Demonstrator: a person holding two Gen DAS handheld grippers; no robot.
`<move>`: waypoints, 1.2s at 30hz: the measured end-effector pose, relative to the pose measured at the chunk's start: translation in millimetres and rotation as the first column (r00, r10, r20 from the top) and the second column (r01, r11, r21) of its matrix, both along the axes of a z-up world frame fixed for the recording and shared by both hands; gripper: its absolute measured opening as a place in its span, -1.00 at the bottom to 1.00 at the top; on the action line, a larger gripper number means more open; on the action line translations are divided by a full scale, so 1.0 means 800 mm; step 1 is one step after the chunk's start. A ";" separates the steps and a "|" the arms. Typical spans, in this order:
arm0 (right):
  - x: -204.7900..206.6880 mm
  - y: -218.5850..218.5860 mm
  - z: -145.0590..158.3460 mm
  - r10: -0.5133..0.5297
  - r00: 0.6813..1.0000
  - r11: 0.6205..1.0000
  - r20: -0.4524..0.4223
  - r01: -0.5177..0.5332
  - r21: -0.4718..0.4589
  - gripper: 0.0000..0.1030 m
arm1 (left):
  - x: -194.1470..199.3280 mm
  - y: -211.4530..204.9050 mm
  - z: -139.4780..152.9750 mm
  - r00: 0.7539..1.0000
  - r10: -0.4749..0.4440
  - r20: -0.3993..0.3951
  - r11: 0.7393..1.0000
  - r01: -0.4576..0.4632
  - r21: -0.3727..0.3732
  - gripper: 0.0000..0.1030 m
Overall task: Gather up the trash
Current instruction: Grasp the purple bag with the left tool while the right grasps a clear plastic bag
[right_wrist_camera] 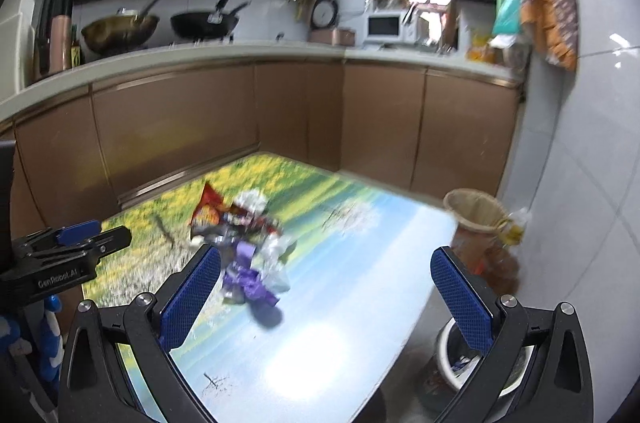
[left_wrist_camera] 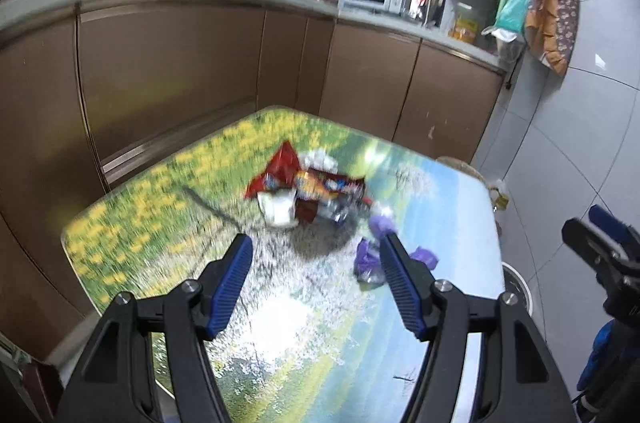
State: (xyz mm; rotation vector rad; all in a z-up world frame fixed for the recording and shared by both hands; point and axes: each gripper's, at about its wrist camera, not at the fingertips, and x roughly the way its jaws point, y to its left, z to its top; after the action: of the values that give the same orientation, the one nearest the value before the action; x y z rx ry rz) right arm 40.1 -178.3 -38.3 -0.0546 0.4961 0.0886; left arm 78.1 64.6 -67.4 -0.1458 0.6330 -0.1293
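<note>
Lying ahead of hand-held grippers (left_wrist_camera: 316, 255): wrappers (left_wrist_camera: 308, 191)

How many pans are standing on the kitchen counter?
2: a brass-coloured wok at the counter's left, a black pan just right of it. Others may be hidden.

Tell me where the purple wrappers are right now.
On the table, nearer than the red wrapper pile: purple wrappers sit centre-right in the left view, centre-left in the right.

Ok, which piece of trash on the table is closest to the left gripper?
The crumpled purple wrapper, lying beside the left gripper's right fingertip. The red snack bag and white wrapper lie farther back on the table.
</note>
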 end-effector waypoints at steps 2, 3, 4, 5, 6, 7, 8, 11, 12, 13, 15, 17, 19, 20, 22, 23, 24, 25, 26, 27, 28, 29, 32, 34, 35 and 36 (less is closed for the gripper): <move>0.014 0.005 -0.014 0.023 0.999 1.000 -0.039 -0.023 0.015 0.98 | 0.013 0.007 -0.015 0.999 -0.006 -0.042 1.000 0.005 -0.020 0.25; 0.020 0.007 -0.019 0.030 0.998 0.999 -0.054 -0.029 0.019 0.93 | 0.018 0.009 -0.021 0.998 -0.012 -0.057 0.999 0.010 -0.033 0.25; 0.030 0.010 -0.027 0.041 0.996 0.999 -0.077 -0.039 0.021 0.84 | 0.024 0.010 -0.027 0.997 -0.021 -0.072 0.999 0.018 -0.047 0.25; 0.037 0.011 -0.033 0.047 0.995 0.999 -0.093 -0.045 0.023 0.79 | 0.029 0.011 -0.032 0.996 -0.037 -0.082 0.997 0.032 -0.063 0.25; 0.047 0.012 -0.040 0.056 0.992 0.998 -0.114 -0.053 0.030 0.67 | 0.033 0.009 -0.036 0.994 -0.056 -0.089 0.996 0.049 -0.078 0.25; 0.055 0.011 -0.046 0.063 0.989 0.997 -0.131 -0.058 0.043 0.54 | 0.038 0.006 -0.040 0.992 -0.081 -0.094 0.993 0.072 -0.094 0.25; 0.062 0.010 -0.051 0.068 0.987 0.996 -0.145 -0.060 0.059 0.48 | 0.044 0.001 -0.042 0.989 -0.109 -0.099 0.990 0.099 -0.105 0.25; 0.086 0.002 -0.070 0.075 0.979 0.993 -0.192 -0.056 0.104 0.30 | 0.066 -0.020 -0.054 0.972 -0.192 -0.134 0.976 0.176 -0.127 0.25; 0.095 -0.002 -0.076 0.077 0.975 0.992 -0.209 -0.053 0.118 0.23 | 0.074 -0.028 -0.057 0.966 -0.215 -0.142 0.972 0.197 -0.130 0.25; 0.103 -0.005 -0.080 0.078 0.972 0.990 -0.221 -0.050 0.129 0.15 | 0.081 -0.037 -0.060 0.961 -0.234 -0.147 0.968 0.216 -0.131 0.24; 0.115 -0.010 -0.086 0.077 0.969 0.989 -0.237 -0.044 0.142 0.08 | 0.096 -0.053 -0.064 0.953 -0.258 -0.157 0.963 0.240 -0.126 0.24; 0.129 -0.018 -0.093 0.073 0.966 0.987 -0.249 -0.034 0.157 0.06 | 0.113 -0.067 -0.070 0.945 -0.277 -0.172 0.958 0.258 -0.125 0.24; 0.139 -0.023 -0.098 0.075 0.963 0.984 -0.259 -0.029 0.177 0.05 | 0.130 -0.080 -0.080 0.940 -0.280 -0.196 0.959 0.263 -0.107 0.23; 0.145 -0.026 -0.101 0.080 0.960 0.981 -0.267 -0.029 0.189 0.05 | 0.136 -0.084 -0.085 0.937 -0.281 -0.206 0.959 0.264 -0.106 0.23; 0.157 -0.027 -0.107 0.090 0.956 0.980 -0.280 -0.036 0.194 0.01 | 0.146 -0.091 -0.095 0.930 -0.285 -0.231 0.958 0.267 -0.108 0.08; 0.160 -0.026 -0.110 0.096 0.954 0.980 -0.284 -0.041 0.195 0.00 | 0.150 -0.094 -0.101 0.926 -0.287 -0.245 0.957 0.269 -0.103 -0.06; 0.165 -0.025 -0.112 0.104 0.952 0.979 -0.288 -0.048 0.198 -0.02 | 0.155 -0.097 -0.108 0.920 -0.290 -0.265 0.957 0.274 -0.097 -0.23; 0.171 -0.022 -0.116 0.121 0.948 0.977 -0.293 -0.062 0.205 -0.04 | 0.157 -0.097 -0.112 0.917 -0.295 -0.268 0.955 0.277 -0.102 -0.24; 0.175 -0.019 -0.119 0.133 0.946 0.975 -0.296 -0.072 0.209 -0.05 | 0.157 -0.096 -0.114 0.915 -0.302 -0.267 0.953 0.280 -0.116 -0.25; 0.181 -0.014 -0.122 0.151 0.941 0.973 -0.302 -0.086 0.216 -0.07 | 0.156 -0.096 -0.115 0.916 -0.304 -0.263 0.952 0.282 -0.117 -0.28; 0.186 -0.009 -0.125 0.166 0.937 0.969 -0.307 -0.098 0.225 -0.10 | 0.154 -0.095 -0.115 0.916 -0.306 -0.258 0.951 0.286 -0.115 -0.30; 0.190 -0.005 -0.128 0.182 0.932 0.966 -0.312 -0.109 0.235 -0.12 | 0.153 -0.095 -0.115 0.917 -0.307 -0.255 0.951 0.286 -0.116 -0.31; 0.204 0.012 -0.137 0.224 0.918 0.958 -0.327 -0.146 0.246 -0.22 | 0.145 -0.087 -0.116 0.921 -0.298 -0.249 0.953 0.273 -0.130 -0.34; 0.210 0.022 -0.143 0.251 0.908 0.953 -0.336 -0.171 0.250 -0.28 | 0.141 -0.078 -0.116 0.926 -0.287 -0.246 0.956 0.260 -0.136 -0.35; 0.213 0.027 -0.146 0.259 0.903 0.951 -0.342 -0.178 0.253 -0.29 | 0.138 -0.074 -0.117 0.928 -0.280 -0.244 0.958 0.254 -0.135 -0.35; 0.216 0.032 -0.150 0.270 0.897 0.949 -0.351 -0.185 0.257 -0.30 | 0.135 -0.070 -0.116 0.931 -0.273 -0.242 0.960 0.247 -0.134 -0.36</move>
State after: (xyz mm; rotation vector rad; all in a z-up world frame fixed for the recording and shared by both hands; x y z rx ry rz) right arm 212.5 -152.6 -158.6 0.1226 0.8687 0.3916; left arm 186.4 8.7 -160.5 -0.1779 0.9061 -0.4051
